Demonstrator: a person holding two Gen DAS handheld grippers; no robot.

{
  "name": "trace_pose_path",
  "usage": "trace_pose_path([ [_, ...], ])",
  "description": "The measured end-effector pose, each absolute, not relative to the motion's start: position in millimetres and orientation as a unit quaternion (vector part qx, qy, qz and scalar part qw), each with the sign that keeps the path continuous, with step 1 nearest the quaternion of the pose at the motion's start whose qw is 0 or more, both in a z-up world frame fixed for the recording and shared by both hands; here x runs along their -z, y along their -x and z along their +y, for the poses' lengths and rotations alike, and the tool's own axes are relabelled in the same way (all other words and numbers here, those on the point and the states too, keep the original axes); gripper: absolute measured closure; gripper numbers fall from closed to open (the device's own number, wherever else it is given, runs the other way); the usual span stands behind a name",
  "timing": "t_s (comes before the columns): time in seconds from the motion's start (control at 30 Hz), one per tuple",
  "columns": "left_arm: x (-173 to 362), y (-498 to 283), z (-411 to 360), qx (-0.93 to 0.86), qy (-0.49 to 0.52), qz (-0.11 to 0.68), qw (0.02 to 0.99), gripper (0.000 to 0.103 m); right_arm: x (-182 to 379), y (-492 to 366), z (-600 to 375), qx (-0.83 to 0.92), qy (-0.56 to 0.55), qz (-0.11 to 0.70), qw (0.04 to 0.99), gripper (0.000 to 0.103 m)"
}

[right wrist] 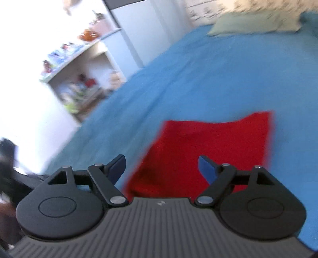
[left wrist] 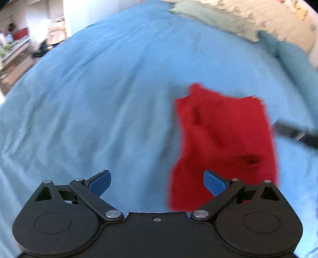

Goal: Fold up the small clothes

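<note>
A small red garment (left wrist: 224,142) lies on the blue bedspread (left wrist: 103,103), right of centre in the left wrist view. My left gripper (left wrist: 157,181) is open above the bed, its right finger over the garment's near left edge and nothing between the blue pads. In the right wrist view the same red garment (right wrist: 208,146) lies flat ahead. My right gripper (right wrist: 162,168) is open just above its near edge, with only the cloth below seen through the gap. A dark part of the other gripper (left wrist: 296,135) shows at the right edge of the left wrist view.
Pale green pillow (left wrist: 206,15) and teal pillows (left wrist: 288,55) lie at the head of the bed. White shelves with small items (right wrist: 79,75) stand beside the bed on the left. Both views are blurred by motion.
</note>
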State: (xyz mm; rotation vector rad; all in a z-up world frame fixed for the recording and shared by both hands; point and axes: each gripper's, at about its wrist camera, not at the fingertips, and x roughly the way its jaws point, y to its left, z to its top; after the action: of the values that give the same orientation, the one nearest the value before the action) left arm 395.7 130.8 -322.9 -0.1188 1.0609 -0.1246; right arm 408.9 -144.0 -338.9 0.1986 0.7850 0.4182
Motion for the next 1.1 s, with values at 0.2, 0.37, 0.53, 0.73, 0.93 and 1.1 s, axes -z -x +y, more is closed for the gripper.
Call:
trace_pose_path([
  [0.2,319,-417,92,0.112,0.073,0.509,0.850,0.002,369,-393,-155,-0.121,0.013,0.419,0.900,0.008],
  [0.37,333,-436,94,0.080,0.073,0.521,0.846,0.002,398,-398,-108,-0.124,0.076,0.430,0.891,0.010],
  [0.53,337,-431,127,0.041,0.099,0.530,0.841,0.002,401,-383,-55,-0.199,0.076,0.428,0.879,0.011],
  [0.73,346,-427,128,0.061,0.076,0.546,0.832,0.002,413,-357,-26,-0.294,0.062,0.457,0.837,0.011],
  [0.93,361,-420,88,0.082,-0.049,0.539,0.837,0.002,394,-346,-73,-0.228,0.032,0.437,0.870,0.010],
  [1.1,388,-414,103,0.042,-0.076,0.551,0.830,0.002,408,-344,-114,-0.165,0.039,0.471,0.866,0.011],
])
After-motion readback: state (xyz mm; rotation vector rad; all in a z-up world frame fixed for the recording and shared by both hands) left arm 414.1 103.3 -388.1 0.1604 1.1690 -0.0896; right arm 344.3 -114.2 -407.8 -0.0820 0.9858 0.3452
